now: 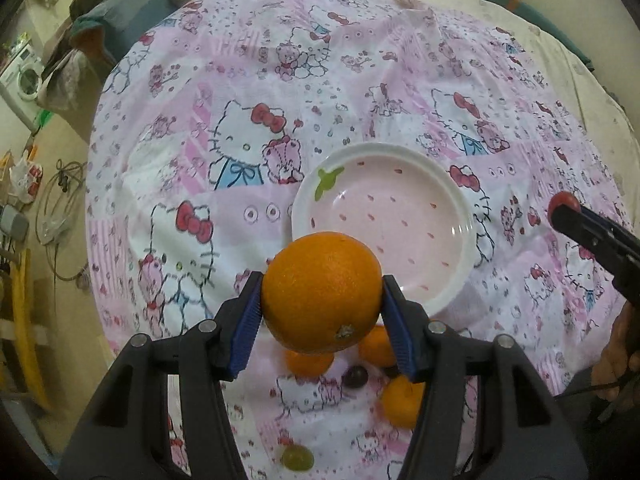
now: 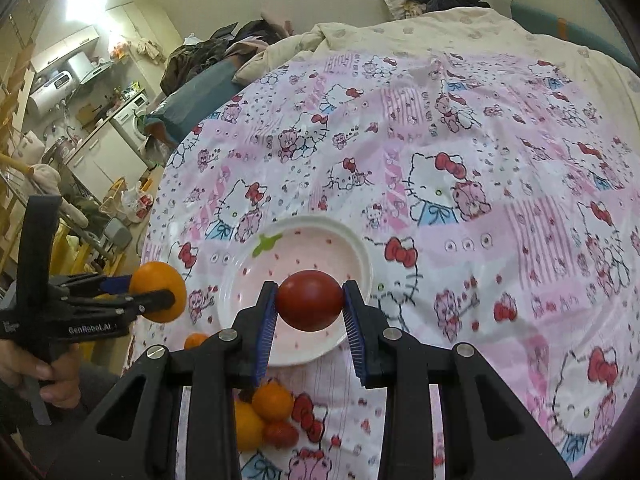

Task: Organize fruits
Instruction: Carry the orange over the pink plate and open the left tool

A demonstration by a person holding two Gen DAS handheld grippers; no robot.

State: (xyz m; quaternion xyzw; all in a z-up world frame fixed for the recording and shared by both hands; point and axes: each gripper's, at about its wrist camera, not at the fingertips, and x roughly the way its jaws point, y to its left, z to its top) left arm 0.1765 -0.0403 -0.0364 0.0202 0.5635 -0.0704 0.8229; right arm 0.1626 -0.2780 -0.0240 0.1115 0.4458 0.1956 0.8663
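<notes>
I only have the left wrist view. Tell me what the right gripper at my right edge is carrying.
Observer: The right gripper is shut on a small, dark red, round fruit, clamped between its blue pads.
Operator: Report where that fruit sits relative to the white-rimmed pink plate.
Observer: In the right wrist view it shows in front of the plate's near half; the plate is empty.
Operator: Give me any loose fruit I cannot see.
Observer: A small red fruit lies on the patterned cloth beside two small oranges, close below the right gripper.
Operator: Confirm my own load from the other side.
Observer: The left gripper is shut on the large orange, left of the plate.
</notes>
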